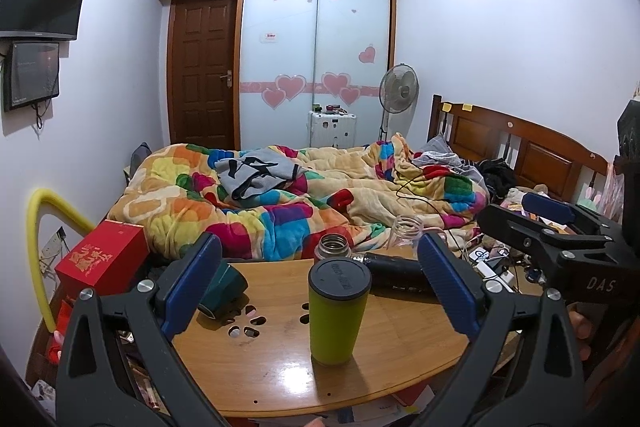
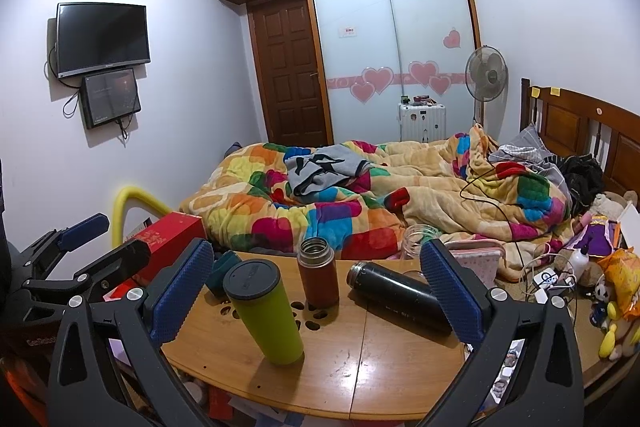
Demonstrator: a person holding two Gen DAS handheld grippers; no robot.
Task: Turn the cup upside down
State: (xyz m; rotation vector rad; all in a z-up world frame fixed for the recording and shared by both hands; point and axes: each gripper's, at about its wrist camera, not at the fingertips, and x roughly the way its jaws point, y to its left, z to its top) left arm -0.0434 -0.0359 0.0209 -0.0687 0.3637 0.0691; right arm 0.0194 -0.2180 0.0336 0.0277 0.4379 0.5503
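Green cup (image 1: 338, 311) upright on table (image 1: 400, 339), black flask (image 2: 400, 297) lying behind, brown flask (image 2: 318, 273) beside

We hold our left gripper (image 1: 320, 283) and right gripper (image 2: 316, 287) level and side by side, both with jaws spread wide and gripping nothing.

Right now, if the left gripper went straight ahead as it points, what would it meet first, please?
Most likely the green cup: it stands upright on the table, centred between the open left gripper fingers. Depth is hard to judge.
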